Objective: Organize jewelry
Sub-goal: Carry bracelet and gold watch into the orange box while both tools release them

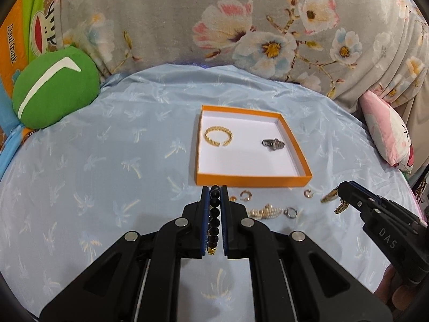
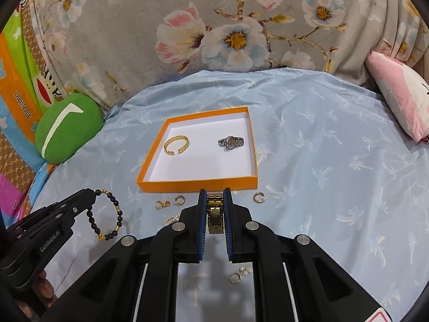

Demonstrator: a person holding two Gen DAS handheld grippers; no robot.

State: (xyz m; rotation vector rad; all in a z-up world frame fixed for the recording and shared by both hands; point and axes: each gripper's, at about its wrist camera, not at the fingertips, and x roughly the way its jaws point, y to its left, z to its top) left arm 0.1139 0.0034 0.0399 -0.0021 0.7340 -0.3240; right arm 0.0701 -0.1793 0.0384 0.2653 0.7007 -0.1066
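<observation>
Jewelry is split between the orange tray (image 1: 252,181) and the blue sheet (image 1: 107,161) just in front of its near wall. Inside the tray lie a gold cuff (image 1: 218,136) toward its left side and a silver watch (image 1: 272,144) toward its right, kept apart, probably so they stay untangled. The left gripper (image 1: 215,190) is clamped on a black bead bracelet (image 2: 106,216), which hangs as a loop short of the tray's near-left corner. The right gripper (image 2: 215,194) pinches a gold watch (image 2: 215,216) just before the near wall. Small hoop earrings (image 2: 179,200) and a pearl piece (image 1: 265,212) wait loose on the sheet along that same wall, likely next to go in.
</observation>
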